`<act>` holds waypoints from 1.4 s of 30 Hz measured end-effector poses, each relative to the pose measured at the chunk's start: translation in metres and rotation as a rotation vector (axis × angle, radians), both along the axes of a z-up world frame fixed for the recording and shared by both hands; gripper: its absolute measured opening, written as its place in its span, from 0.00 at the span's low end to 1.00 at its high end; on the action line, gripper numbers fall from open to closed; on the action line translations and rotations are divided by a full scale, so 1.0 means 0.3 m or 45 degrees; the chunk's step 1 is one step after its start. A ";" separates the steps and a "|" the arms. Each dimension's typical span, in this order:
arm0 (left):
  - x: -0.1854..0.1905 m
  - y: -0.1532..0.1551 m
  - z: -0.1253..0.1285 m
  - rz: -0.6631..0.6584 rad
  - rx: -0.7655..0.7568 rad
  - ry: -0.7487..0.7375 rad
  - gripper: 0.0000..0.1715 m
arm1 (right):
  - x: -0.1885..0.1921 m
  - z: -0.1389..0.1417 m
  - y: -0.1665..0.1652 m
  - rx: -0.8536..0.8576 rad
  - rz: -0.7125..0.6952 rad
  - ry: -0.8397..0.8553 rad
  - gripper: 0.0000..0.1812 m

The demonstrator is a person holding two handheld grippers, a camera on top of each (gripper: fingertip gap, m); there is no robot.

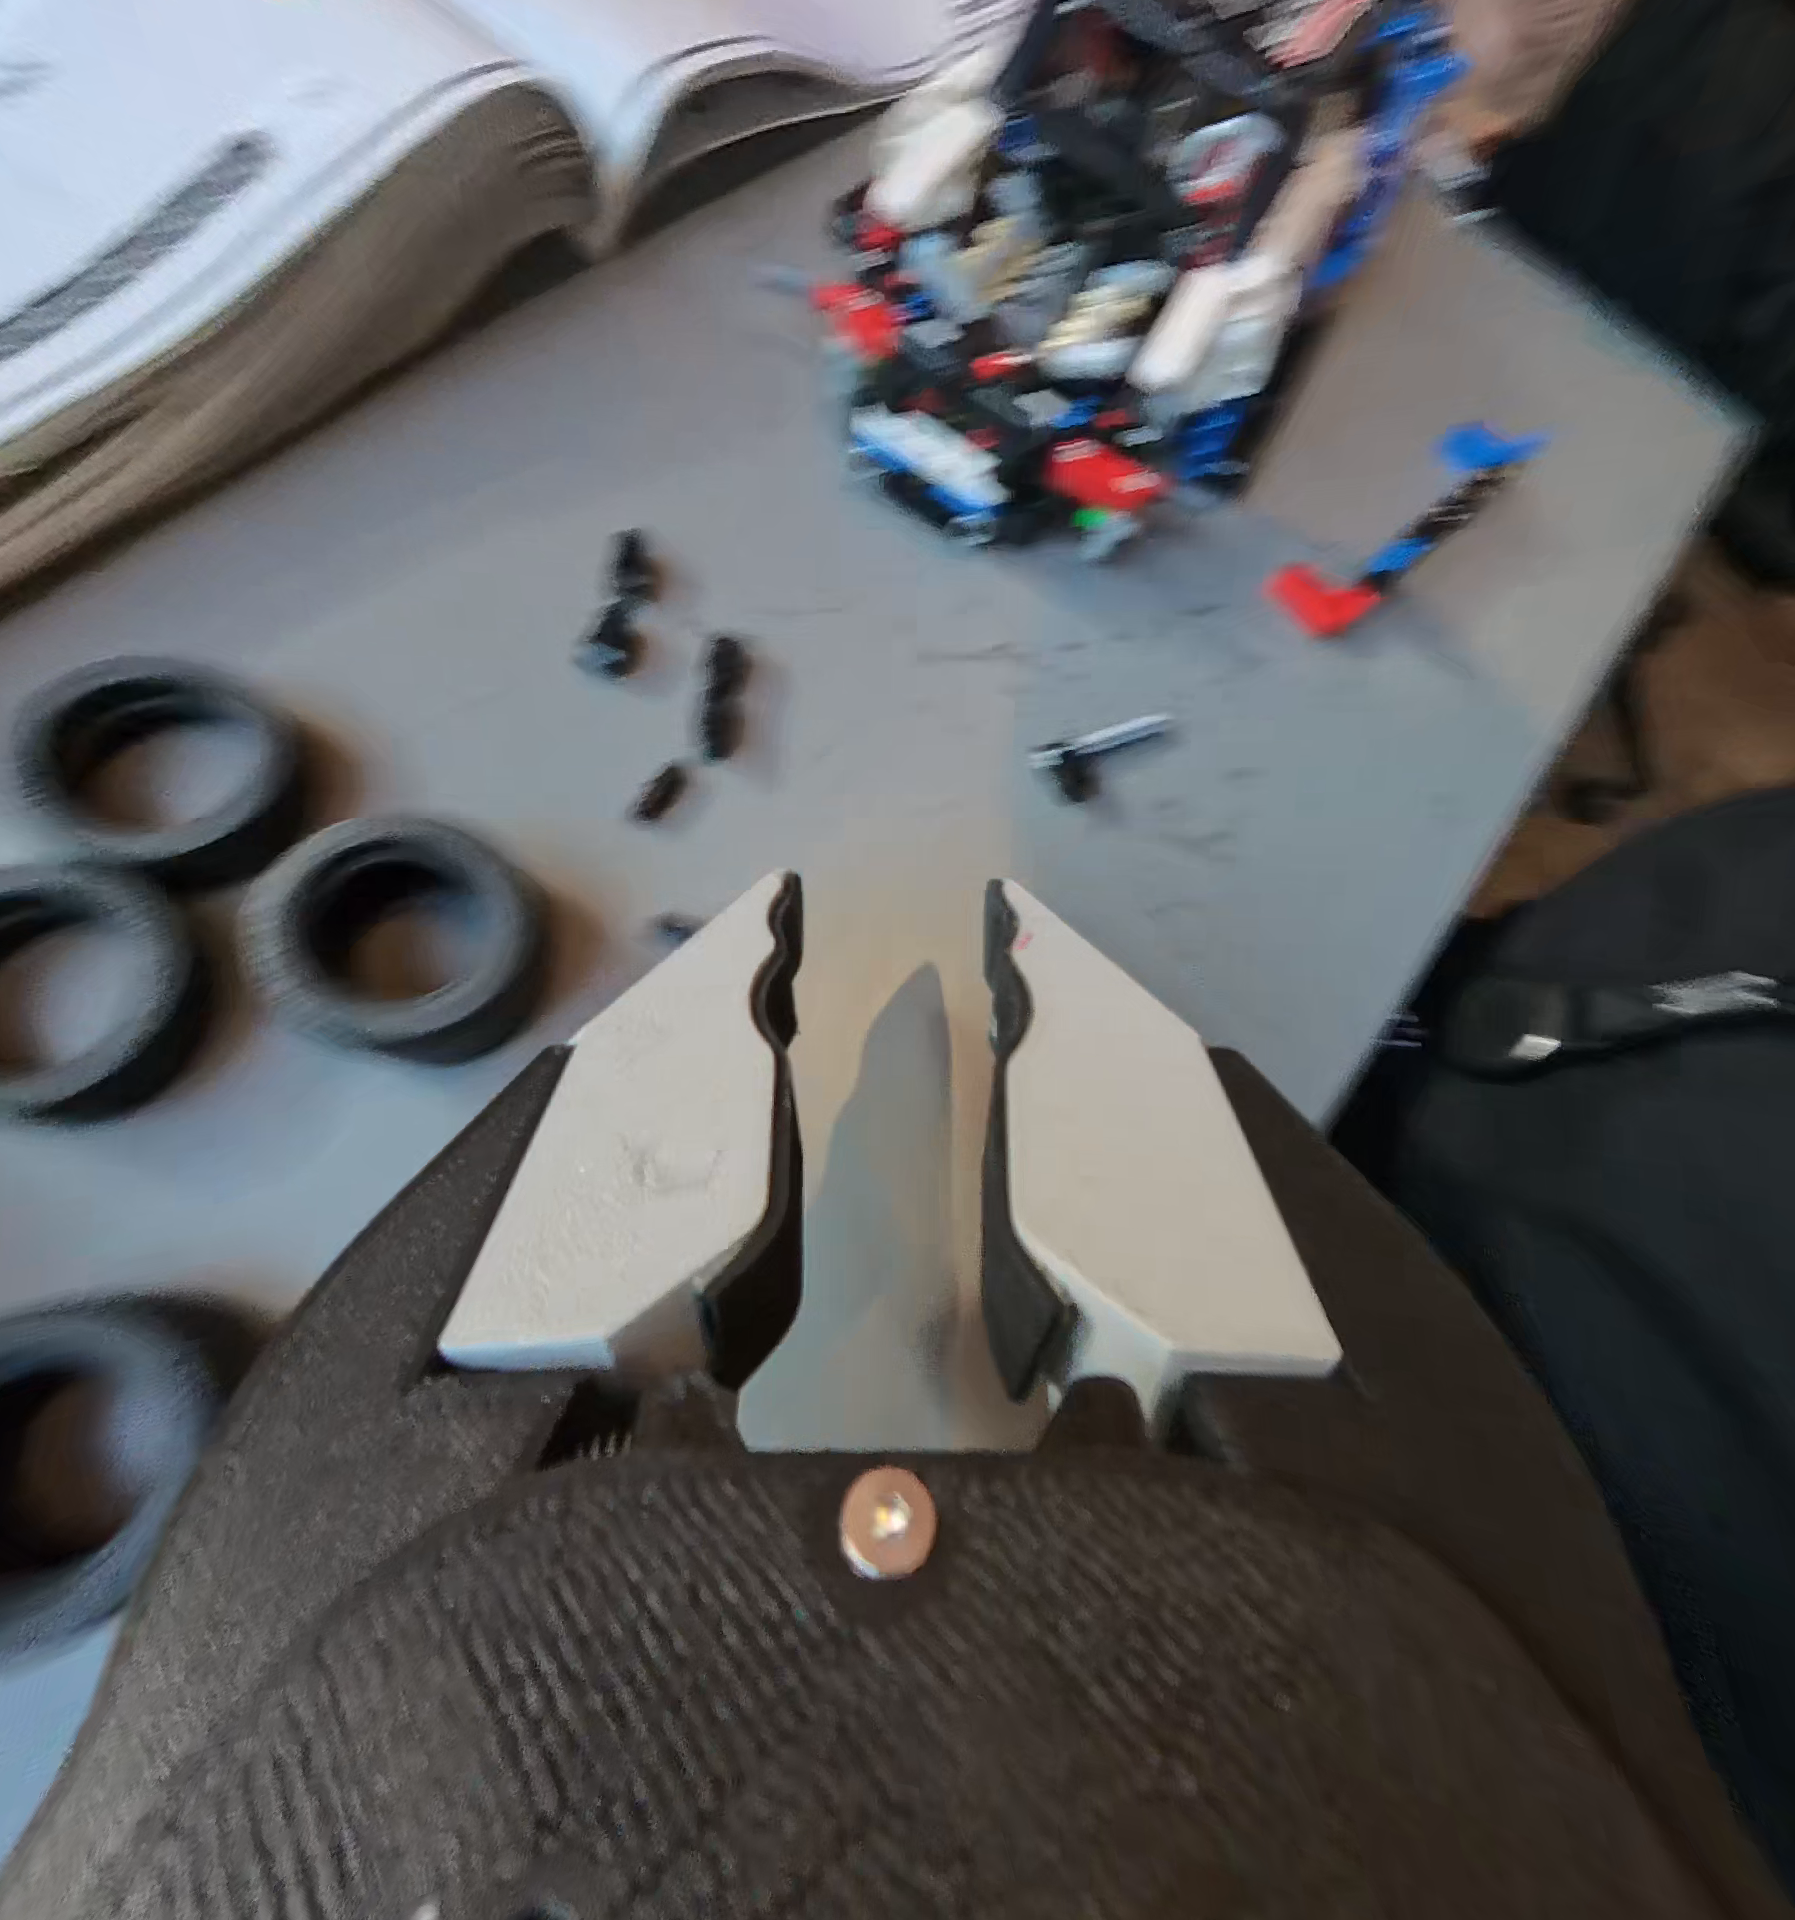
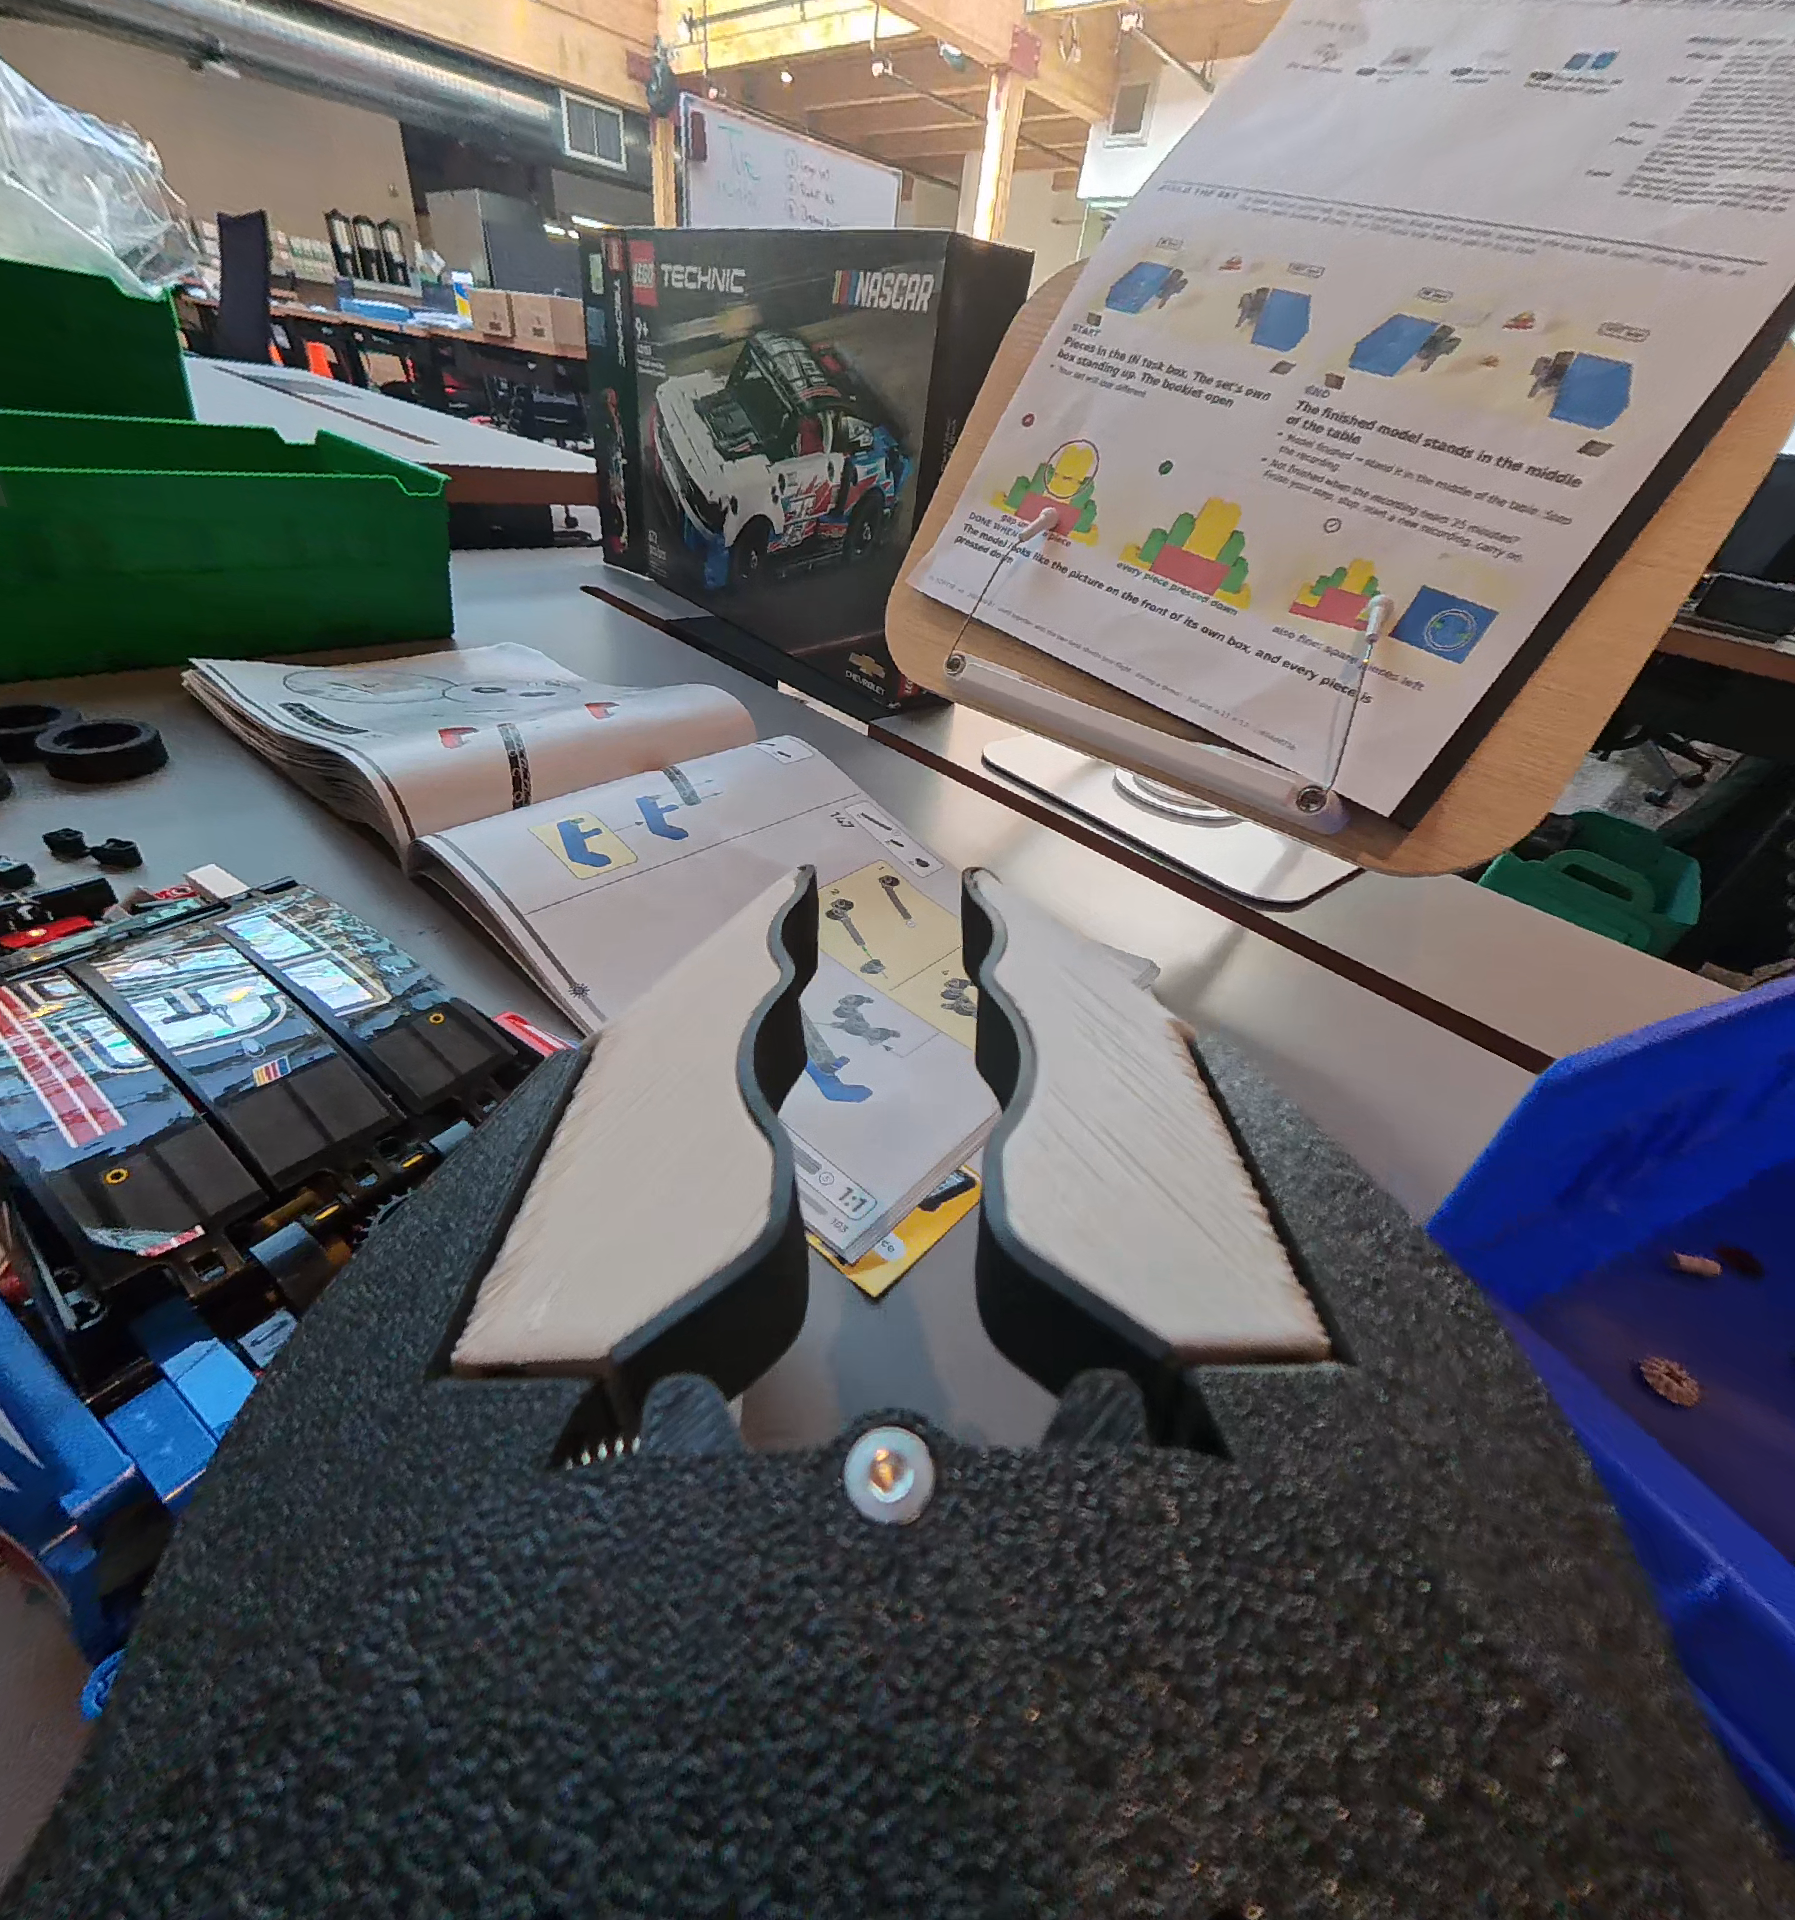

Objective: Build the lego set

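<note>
Grey tabletop (image 1: 373, 540), left wrist view blurred by motion. Left gripper (image 1: 891, 894) above the table, jaws apart, nothing between them. Partly built car model (image 1: 1069, 343) beyond the tips to the right; open instruction booklet (image 1: 249, 229) left of the model; four black tyres (image 1: 394, 935) well left of the gripper; small black pins (image 1: 716, 686) between tyres and model; a red-and-blue subassembly (image 1: 1392, 530) just right of the model. Right wrist view, sharp: right gripper (image 2: 888, 894) over the booklet's (image 2: 602, 821) right page, jaws apart, empty. Model (image 2: 186, 1049) left of it, roof panels up. Only this view shows the set's box (image 2: 789, 436), a sheet on a wooden stand (image 2: 1392, 416), green trays (image 2: 176, 520), a blue bin (image 2: 1662, 1299) at right.
</note>
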State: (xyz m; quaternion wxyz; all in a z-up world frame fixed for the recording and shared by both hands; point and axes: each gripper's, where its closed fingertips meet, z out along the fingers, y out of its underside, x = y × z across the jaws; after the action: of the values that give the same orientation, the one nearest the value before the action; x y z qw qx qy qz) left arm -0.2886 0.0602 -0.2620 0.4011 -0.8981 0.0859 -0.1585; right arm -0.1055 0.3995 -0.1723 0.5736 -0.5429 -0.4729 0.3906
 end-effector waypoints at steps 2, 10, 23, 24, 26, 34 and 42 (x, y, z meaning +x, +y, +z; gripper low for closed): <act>-0.110 -0.009 -0.027 0.149 -0.085 0.128 0.18 | -0.006 -0.004 -0.003 -0.002 0.009 -0.007 0.15; -0.196 -0.017 -0.037 0.238 -0.139 0.209 0.17 | -0.015 -0.020 -0.002 -0.016 0.022 -0.026 0.15; -0.102 0.017 -0.044 -0.054 -0.205 0.333 0.18 | -0.019 -0.029 -0.001 -0.021 0.021 -0.036 0.15; -0.098 0.033 -0.037 -0.070 -0.198 0.340 0.18 | -0.017 -0.027 -0.001 -0.020 0.019 -0.033 0.15; -0.075 0.071 -0.019 -0.119 -0.179 0.330 0.18 | -0.015 -0.024 -0.001 -0.020 0.018 -0.028 0.15; -0.048 0.156 -0.067 -0.186 -0.232 0.365 0.15 | -0.014 -0.022 -0.004 -0.017 0.020 -0.027 0.15; -0.053 0.153 -0.086 -0.141 -0.240 0.377 0.03 | -0.016 -0.019 -0.010 -0.016 0.037 -0.025 0.14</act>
State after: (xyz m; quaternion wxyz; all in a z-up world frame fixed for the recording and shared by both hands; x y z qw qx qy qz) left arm -0.3043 0.1061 -0.2877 0.2888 -0.9391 0.1780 -0.0539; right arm -0.1104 0.3965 -0.1780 0.5598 -0.5435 -0.4839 0.3963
